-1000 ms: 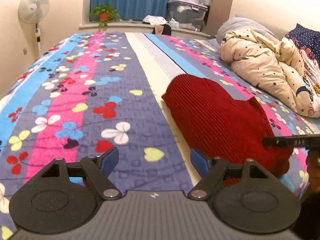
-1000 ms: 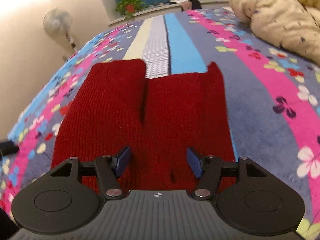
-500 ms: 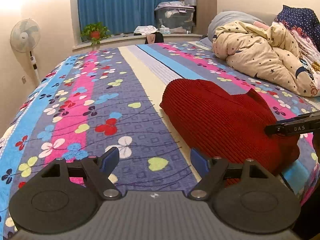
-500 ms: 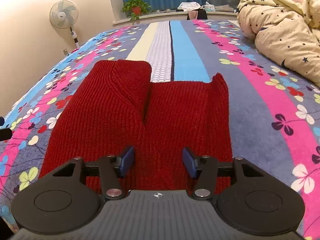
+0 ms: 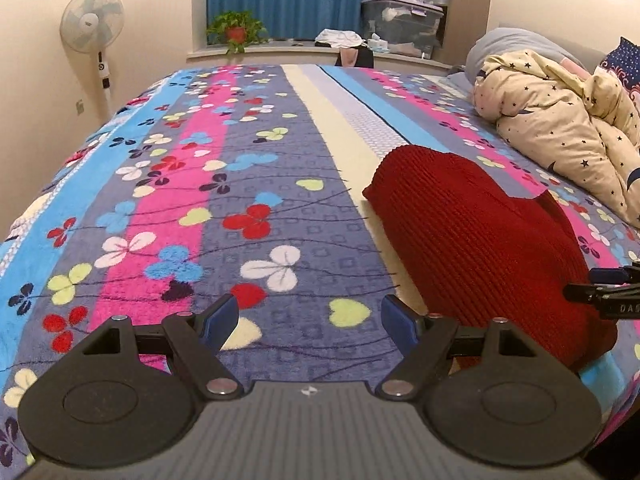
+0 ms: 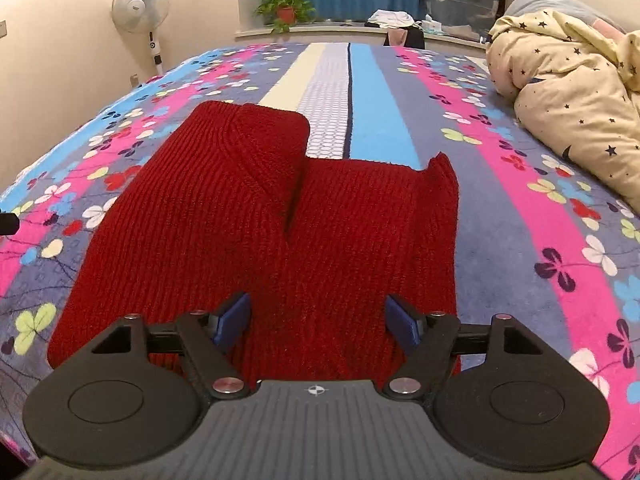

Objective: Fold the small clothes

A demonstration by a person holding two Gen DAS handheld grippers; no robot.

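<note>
A dark red knitted garment [image 6: 256, 216] lies folded on the flowered bedspread [image 6: 520, 208], its left half doubled over in a thicker layer. My right gripper [image 6: 318, 322] hovers over the garment's near edge, its jaws opening, and the blue pads press on nothing. In the left wrist view the same red garment [image 5: 472, 232] lies to the right. My left gripper [image 5: 310, 320] stands open above bare bedspread [image 5: 200, 208], left of the garment. The right gripper's tip [image 5: 600, 292] shows at that view's right edge.
A crumpled cream quilt with stars [image 6: 568, 92] and pillows [image 5: 516, 42] lie at the right. A standing fan [image 5: 93, 26] is by the left wall. A potted plant [image 5: 236, 32], clothes and a storage box [image 5: 402, 20] sit on the window ledge before blue curtains.
The right gripper's jaws first narrowed, then spread wider over the garment's near edge. Both views levelled out from a tilt. The garment lies as before.
</note>
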